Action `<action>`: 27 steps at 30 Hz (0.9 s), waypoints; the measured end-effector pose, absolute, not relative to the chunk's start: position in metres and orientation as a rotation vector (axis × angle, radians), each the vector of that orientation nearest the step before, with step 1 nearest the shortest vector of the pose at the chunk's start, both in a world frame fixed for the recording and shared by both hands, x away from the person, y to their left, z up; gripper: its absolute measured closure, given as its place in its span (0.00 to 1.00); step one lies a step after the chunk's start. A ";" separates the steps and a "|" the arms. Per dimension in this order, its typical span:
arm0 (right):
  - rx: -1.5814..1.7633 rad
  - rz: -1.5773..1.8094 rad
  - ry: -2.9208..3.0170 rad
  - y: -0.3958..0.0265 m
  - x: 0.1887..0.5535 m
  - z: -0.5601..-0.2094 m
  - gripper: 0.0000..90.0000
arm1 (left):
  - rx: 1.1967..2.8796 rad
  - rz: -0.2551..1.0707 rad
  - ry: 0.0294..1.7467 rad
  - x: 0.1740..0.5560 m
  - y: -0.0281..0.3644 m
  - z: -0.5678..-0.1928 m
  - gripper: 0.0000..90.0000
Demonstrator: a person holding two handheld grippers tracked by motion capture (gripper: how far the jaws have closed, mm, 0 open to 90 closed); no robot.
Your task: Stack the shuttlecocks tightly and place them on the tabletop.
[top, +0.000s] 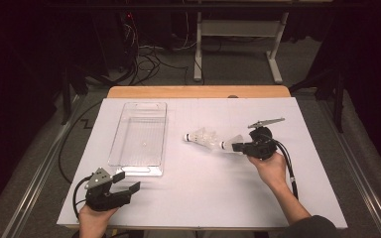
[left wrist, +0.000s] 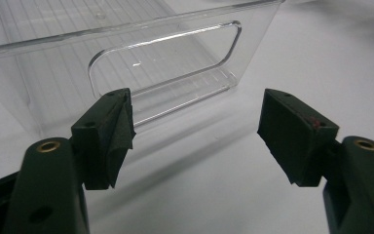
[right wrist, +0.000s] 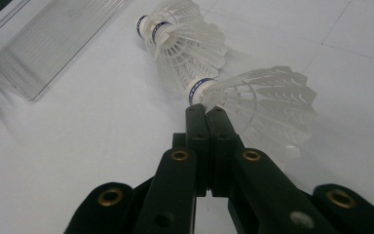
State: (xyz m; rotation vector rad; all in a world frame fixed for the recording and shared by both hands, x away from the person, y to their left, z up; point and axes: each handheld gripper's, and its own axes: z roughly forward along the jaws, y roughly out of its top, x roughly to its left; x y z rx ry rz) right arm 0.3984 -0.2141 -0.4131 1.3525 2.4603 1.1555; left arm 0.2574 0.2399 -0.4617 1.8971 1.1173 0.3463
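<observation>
Near the middle of the white table lies a pair of white shuttlecocks (top: 200, 136) (right wrist: 175, 34) with blue-banded corks, one nested in the other. Right behind them, a third shuttlecock (top: 229, 144) (right wrist: 263, 102) sits at the tips of my right gripper (top: 237, 147) (right wrist: 207, 111). Its jaws are pressed together on the feather skirt beside the cork. At the near left, my left gripper (top: 127, 181) (left wrist: 199, 126) is open with nothing between its pads. It points at the near end wall of a clear plastic bin (top: 141, 136) (left wrist: 253, 44), which has a handle cut-out and is empty.
The white sheet (top: 203, 198) covers a wooden table whose back edge (top: 198, 91) shows. Cables trail from both grippers. Beyond the table, a floor with wires and a desk frame (top: 238, 49) sits in the dark.
</observation>
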 end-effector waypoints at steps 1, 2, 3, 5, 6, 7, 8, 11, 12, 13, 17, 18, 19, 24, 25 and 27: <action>1.354 1.156 2.458 -0.213 0.400 -0.414 1.00 | 1.897 0.346 1.117 0.257 0.240 -0.462 0.33; 1.360 1.160 2.454 -0.213 0.401 -0.414 1.00 | 1.897 0.347 1.117 0.257 0.240 -0.462 0.33; 1.361 1.161 2.454 -0.212 0.402 -0.415 1.00 | 1.896 0.346 1.116 0.257 0.240 -0.462 0.33; 1.364 1.166 2.450 -0.211 0.405 -0.416 1.00 | 1.896 0.346 1.116 0.257 0.240 -0.462 0.33; 1.368 1.169 2.448 -0.211 0.406 -0.417 1.00 | 1.896 0.345 1.117 0.257 0.240 -0.462 0.33; 1.369 1.171 2.447 -0.210 0.406 -0.418 1.00 | 1.896 0.345 1.117 0.257 0.240 -0.462 0.33; 1.370 1.174 2.446 -0.210 0.407 -0.419 1.00 | 1.896 0.345 1.116 0.258 0.240 -0.462 0.33; 1.379 1.179 2.442 -0.209 0.409 -0.420 1.00 | 1.897 0.346 1.116 0.258 0.240 -0.462 0.33; 1.378 1.181 2.441 -0.209 0.410 -0.421 1.00 | 1.897 0.345 1.116 0.258 0.240 -0.462 0.33; 1.381 1.182 2.439 -0.209 0.410 -0.421 1.00 | 1.897 0.346 1.116 0.258 0.240 -0.462 0.33; 1.387 1.185 2.437 -0.207 0.412 -0.422 1.00 | 1.898 0.345 1.115 0.258 0.240 -0.462 0.33; 1.389 1.186 2.436 -0.207 0.413 -0.423 1.00 | 1.898 0.346 1.115 0.258 0.240 -0.462 0.33; 1.387 1.187 2.437 -0.206 0.413 -0.423 1.00 | 1.898 0.346 1.114 0.257 0.240 -0.462 0.33; 1.380 1.192 2.440 -0.202 0.416 -0.423 1.00 | 1.898 0.345 1.114 0.258 0.240 -0.462 0.33; 1.380 1.194 2.438 -0.201 0.416 -0.423 1.00 | 1.899 0.345 1.113 0.258 0.240 -0.462 0.33; 1.377 1.198 2.439 -0.199 0.417 -0.423 1.00 | 1.899 0.345 1.114 0.258 0.240 -0.462 0.33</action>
